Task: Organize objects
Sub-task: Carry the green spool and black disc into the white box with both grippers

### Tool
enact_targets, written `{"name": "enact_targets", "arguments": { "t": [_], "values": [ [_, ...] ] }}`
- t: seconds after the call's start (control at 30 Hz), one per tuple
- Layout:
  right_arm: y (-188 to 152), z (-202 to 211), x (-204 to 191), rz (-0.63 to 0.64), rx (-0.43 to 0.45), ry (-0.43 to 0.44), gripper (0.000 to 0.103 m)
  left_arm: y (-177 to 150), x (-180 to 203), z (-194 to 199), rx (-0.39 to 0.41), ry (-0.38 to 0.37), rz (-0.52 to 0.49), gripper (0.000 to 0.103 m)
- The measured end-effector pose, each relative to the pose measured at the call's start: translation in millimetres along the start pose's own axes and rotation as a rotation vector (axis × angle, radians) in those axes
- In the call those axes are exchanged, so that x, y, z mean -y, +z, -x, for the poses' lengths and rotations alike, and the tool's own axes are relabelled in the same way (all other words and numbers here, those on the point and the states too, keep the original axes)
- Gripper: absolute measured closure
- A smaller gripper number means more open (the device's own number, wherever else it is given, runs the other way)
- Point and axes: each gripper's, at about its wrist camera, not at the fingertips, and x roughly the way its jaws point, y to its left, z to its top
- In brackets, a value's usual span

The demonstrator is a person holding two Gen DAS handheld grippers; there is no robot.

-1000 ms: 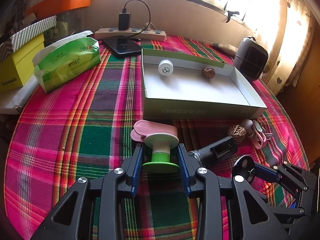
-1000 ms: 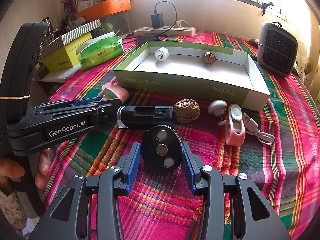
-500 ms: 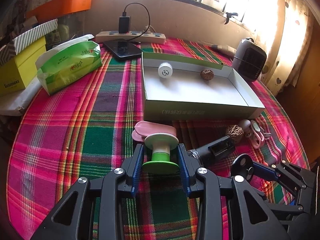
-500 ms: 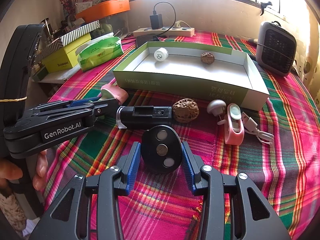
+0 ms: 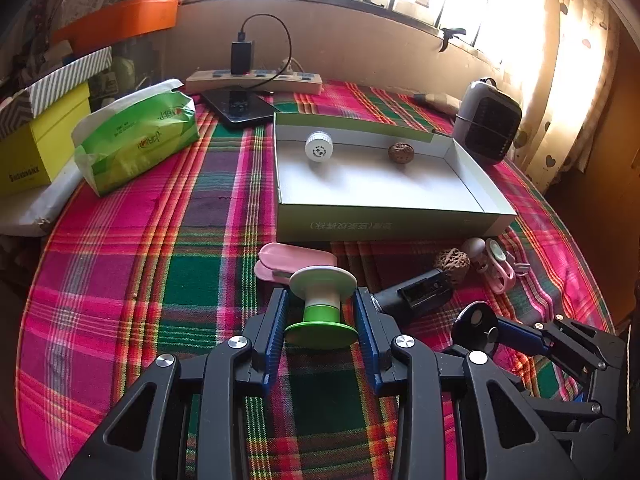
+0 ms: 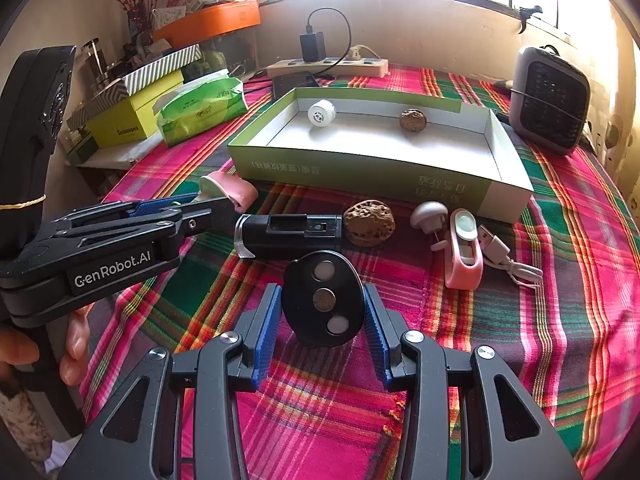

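My left gripper is shut on a green and white spool, held above the plaid cloth. My right gripper is shut on a black oval disc with three round dots; the disc also shows in the left wrist view. An open green-sided box lies ahead, holding a white cap and a walnut. In front of the box lie a pink case, a black flashlight-like device, a second walnut, a pink gadget and a small grey mushroom-shaped piece.
A green tissue pack, yellow box, phone and power strip stand at the back left. A grey heater is at the back right. A white USB cable lies by the pink gadget.
Both grippers have risen and pulled back slightly with their objects; the box and loose items look a little farther off. Nothing was let go.
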Motion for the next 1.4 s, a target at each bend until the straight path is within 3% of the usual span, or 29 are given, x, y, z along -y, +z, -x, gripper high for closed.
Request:
{"name": "enact_targets", "arguments": {
  "t": [0.67,1.4],
  "values": [
    [10,16,10,-0.012,0.046,-0.017,0.061,8,16,17,0.042,-0.025,-0.028,0.071],
    [47,26,49,-0.042,0.095,-0.072,0.061,49,38,4,0.058,-0.073,-0.054,0.071]
  ]
}}
